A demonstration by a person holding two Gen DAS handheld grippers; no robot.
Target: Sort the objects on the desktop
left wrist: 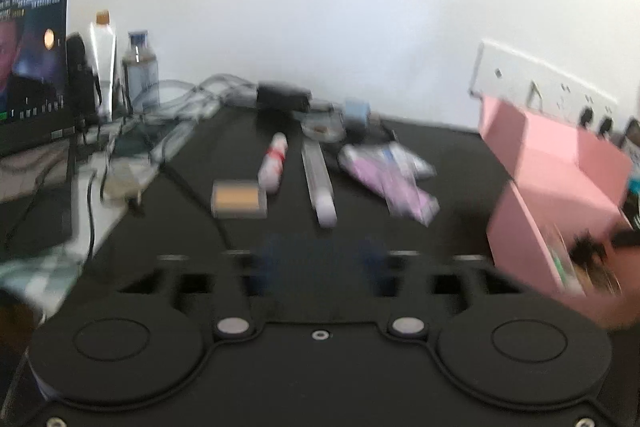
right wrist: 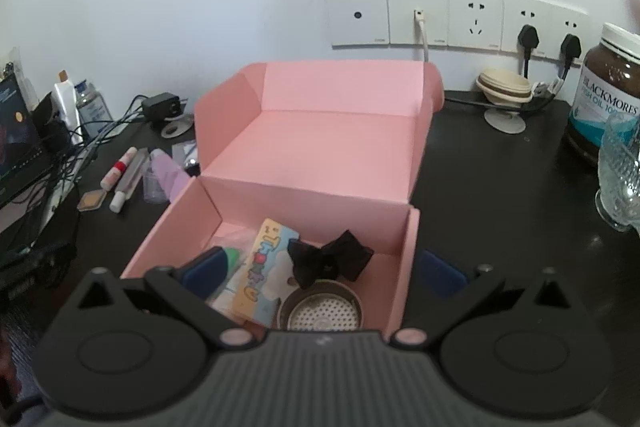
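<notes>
The right gripper [right wrist: 326,273] hangs spread wide, straddling the open pink cardboard box's [right wrist: 336,131] right wall. Below its fingers lie a black fabric bow [right wrist: 330,259] and a round metal strainer [right wrist: 322,309]. The left gripper [left wrist: 322,263] is blurred, parted and empty.

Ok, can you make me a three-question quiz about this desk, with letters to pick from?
1. Where is the black bow? A in the pink box; B on the brown jar; C beside the monitor.
2. How many black plugs are in the wall sockets? A one; B two; C five.
3. The pink box is: A taped shut; B upside down; C open.
Answers: A, it lies on the box floor. B, two sit at the row's right end. C, its lid stands folded back.
</notes>
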